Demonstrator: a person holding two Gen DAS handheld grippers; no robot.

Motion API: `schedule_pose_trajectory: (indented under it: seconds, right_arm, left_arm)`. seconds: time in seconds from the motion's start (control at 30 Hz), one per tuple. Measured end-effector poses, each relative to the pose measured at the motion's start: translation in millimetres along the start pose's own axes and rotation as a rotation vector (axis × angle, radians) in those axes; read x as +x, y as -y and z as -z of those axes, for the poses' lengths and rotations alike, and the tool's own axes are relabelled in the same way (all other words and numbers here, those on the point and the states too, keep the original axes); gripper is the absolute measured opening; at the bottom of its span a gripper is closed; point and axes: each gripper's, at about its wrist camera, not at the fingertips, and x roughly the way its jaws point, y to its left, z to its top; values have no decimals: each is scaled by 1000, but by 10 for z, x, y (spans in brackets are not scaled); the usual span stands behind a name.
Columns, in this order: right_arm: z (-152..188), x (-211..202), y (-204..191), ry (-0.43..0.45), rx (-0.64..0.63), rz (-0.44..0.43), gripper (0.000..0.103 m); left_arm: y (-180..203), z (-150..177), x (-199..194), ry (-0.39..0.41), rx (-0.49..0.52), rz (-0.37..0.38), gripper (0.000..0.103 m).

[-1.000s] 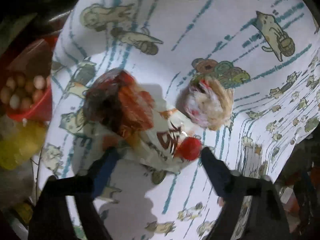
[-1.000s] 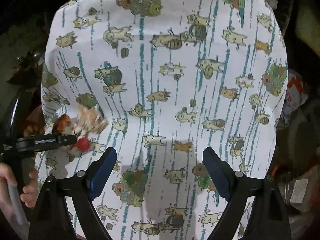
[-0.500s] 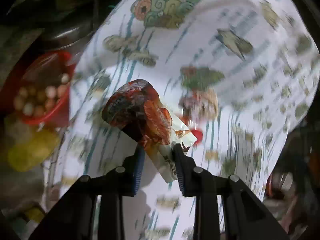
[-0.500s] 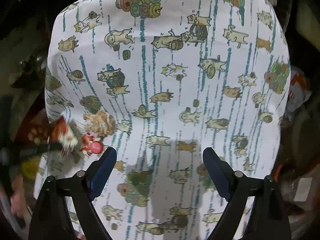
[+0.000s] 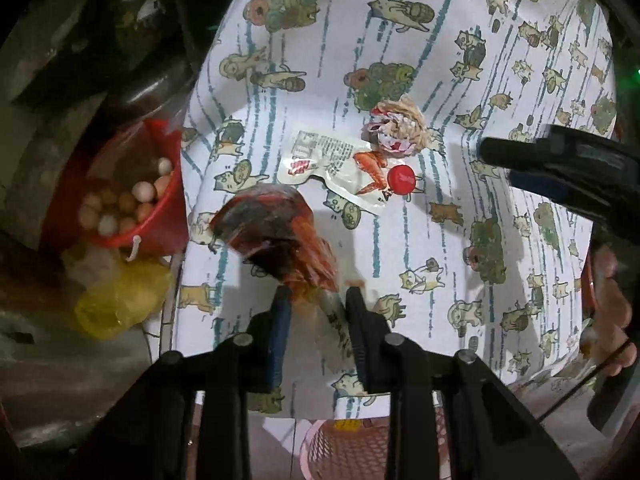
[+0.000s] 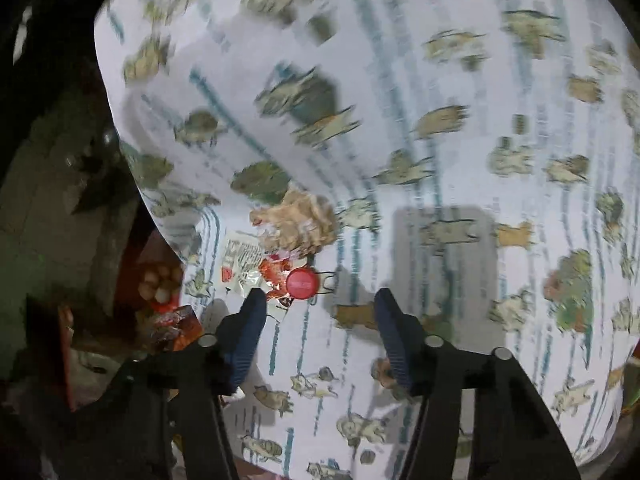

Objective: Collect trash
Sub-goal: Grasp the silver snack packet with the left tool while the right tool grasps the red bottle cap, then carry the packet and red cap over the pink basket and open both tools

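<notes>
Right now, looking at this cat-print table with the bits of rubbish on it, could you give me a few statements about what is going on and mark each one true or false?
1. The left hand-held gripper is shut on a red snack wrapper. True.
2. The red bottle cap is held by the right hand-held gripper. False: the cap lies on the tablecloth, and that gripper is open with nothing between its fingers.
3. A white sachet lies flat on the cloth beside the cap. True.
4. The red bucket left of the table is empty. False: it holds small round pale things.
5. A crumpled tissue wad sits just beyond the cap. True.
</notes>
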Motion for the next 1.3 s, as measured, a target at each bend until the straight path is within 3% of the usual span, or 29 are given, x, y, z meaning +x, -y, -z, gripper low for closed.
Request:
schedule_pose_trajectory:
  seconds: [0.1,0.37,0.47,0.5,0.53,0.63,0.73,0.9,1.03,1.1,1.2,1.27,1.3]
  right_arm:
    - [-7,257,-176,-46,-46,23,48]
    - [-7,725,-340,-94,-55,97,43]
    - [-21,818,-349,-107,-47,92,43]
    - [-19,834,-364,-107,-49,88,43]
    - [-31,864,-369,-108,-53,90,43]
    - [-22,949,-426,-120,-63,125,31]
    - [-13,942,-374,-119,5,101,30]
    - [-24,624,-307,-67,-35,131,30]
    - [-59,240,-181,-15,-35,97,30]
    - [-53,39,-109,11,-66,111,30]
    - [7,-166,-15,31,-114,141,30]
    - [59,-297,52,36,-151,166,30]
    - [67,-332,51,39,-169,178,30]
  left_arm:
    - [-16,11,34,-26,-12,39,17]
    - [-135,-7,165,-67,-61,132,19]
    - [-107,-8,161,-59,-39,107,42]
    - [-110,-7,174,-62,-42,108,58]
    - [-118,-7,203,-70,-48,115,64]
    - [-173,-12,312,-99,-81,122,83]
    - [-214,-9,392,-110,-114,142,86]
    - [-97,-16,483,-118,-80,125,91]
    - [-17,3,670,-168,-78,84,93]
    - [55,11,673,-147,-58,60,94]
    - [232,58,710,-145,35,-24,94]
    - [302,96,677,-111,60,-55,85]
    - [308,97,638,-92,54,-61,60]
